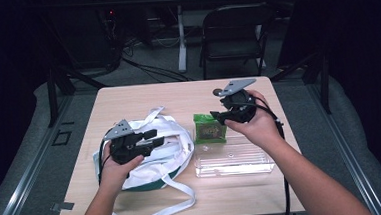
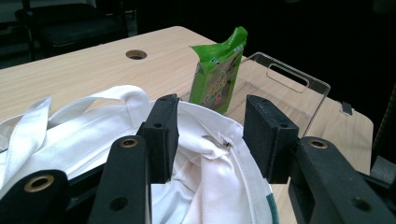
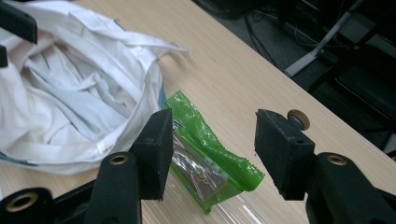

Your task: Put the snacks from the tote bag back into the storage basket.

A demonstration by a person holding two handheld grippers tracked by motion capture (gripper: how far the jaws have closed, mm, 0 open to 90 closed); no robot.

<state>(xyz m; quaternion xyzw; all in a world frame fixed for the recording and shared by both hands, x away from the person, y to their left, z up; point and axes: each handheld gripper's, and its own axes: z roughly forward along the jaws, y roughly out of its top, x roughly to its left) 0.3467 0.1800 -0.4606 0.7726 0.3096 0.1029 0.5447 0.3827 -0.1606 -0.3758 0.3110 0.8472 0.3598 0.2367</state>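
A: Where is the snack?

B: The green crinkly plastic snack packet (image 1: 209,128) leans at the far end of the clear plastic tray (image 1: 234,166), just beside the white cloth tote bag (image 1: 154,160) on the pale wooden table (image 1: 178,95).

A: What are the claws doing?

B: The right gripper (image 3: 210,149) is apart, with the packet under the gap between its jaws. The pads do not press on it. The left gripper (image 2: 210,135) is apart too, with the bag's rim lying in the gap, and nothing pinches it.

A: What could go wrong?

B: I think the packet is thin and floppy. If the jaws close on just the top edge, it could slip out or tip over.

A: Anything hard to see?

B: The packet's bottom is cut off in the right gripper view. The inside of the bag is lost in folds.
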